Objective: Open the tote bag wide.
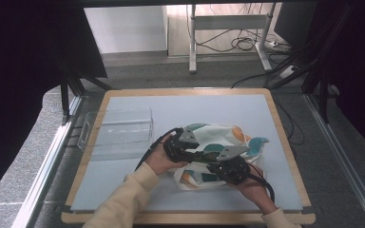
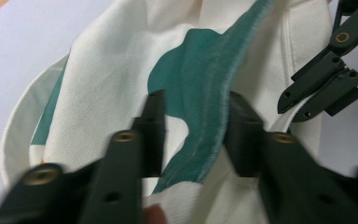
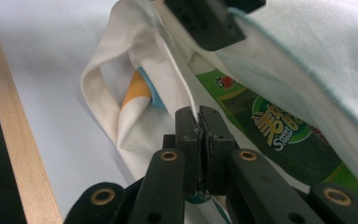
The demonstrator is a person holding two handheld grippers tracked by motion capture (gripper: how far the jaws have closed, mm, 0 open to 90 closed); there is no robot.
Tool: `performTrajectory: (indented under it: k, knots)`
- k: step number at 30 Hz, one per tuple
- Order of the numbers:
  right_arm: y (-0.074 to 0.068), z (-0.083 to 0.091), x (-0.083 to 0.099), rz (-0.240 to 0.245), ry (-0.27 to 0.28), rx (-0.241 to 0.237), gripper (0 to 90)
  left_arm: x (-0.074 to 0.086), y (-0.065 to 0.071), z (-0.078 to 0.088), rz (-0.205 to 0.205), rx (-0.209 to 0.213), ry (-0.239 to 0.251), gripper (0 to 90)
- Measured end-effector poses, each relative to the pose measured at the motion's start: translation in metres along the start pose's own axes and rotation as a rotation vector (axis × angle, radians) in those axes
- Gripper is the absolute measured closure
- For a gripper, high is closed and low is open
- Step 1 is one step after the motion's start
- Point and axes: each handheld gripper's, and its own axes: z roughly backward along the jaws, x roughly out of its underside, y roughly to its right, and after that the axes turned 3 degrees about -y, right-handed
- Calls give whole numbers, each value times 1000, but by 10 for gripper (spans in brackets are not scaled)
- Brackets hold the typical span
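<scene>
A white cloth bag (image 1: 218, 135) with teal and orange patches lies on the blue mat, and both grippers are at its near side. In the left gripper view the bag's teal hem (image 2: 214, 107) runs up between the jaws of my left gripper (image 2: 196, 135). The jaws stand apart on either side of that rim, with a gap still showing. My right gripper (image 3: 199, 126) is shut on the bag's white lower edge (image 3: 186, 93). Past it, a green printed packet (image 3: 279, 135) lies inside the bag. One of the left gripper's pads (image 3: 205, 21) rests on the upper layer.
A clear plastic box (image 1: 119, 128) stands on the mat to the left of the bag. The blue mat (image 1: 209, 104) covers a wooden board whose edge (image 3: 9, 140) runs close beside the right gripper. Behind the table are desk legs and cables on the floor.
</scene>
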Motion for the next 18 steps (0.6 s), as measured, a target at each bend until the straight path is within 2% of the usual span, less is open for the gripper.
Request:
performTrajectory:
  k: [1,5,9,12,13,14,17,18]
  knots:
    - [-1,1,-1,1,1,1,865,-2,0,0,-6,5,-6,768]
    - [-2,2,-1,1,4,3,865,-4,1,0,-6,10,-16,836]
    - [-2,1,-1,2,3,4,865,-3,-4,0,19,38,-11,854]
    - [-2,2,-1,2,3,3,865,-3,-4,-1,12,44,-15,845]
    - [-2,2,-1,1,4,4,865,-3,-3,-3,1,57,-38,801]
    - [-2,1,-1,1,4,4,865,-3,-3,-3,1,57,-38,769]
    - [-2,1,-1,0,3,5,865,-4,0,-11,-36,55,-95,722]
    - [-2,1,-1,0,3,5,865,-4,0,-11,-36,55,-95,719]
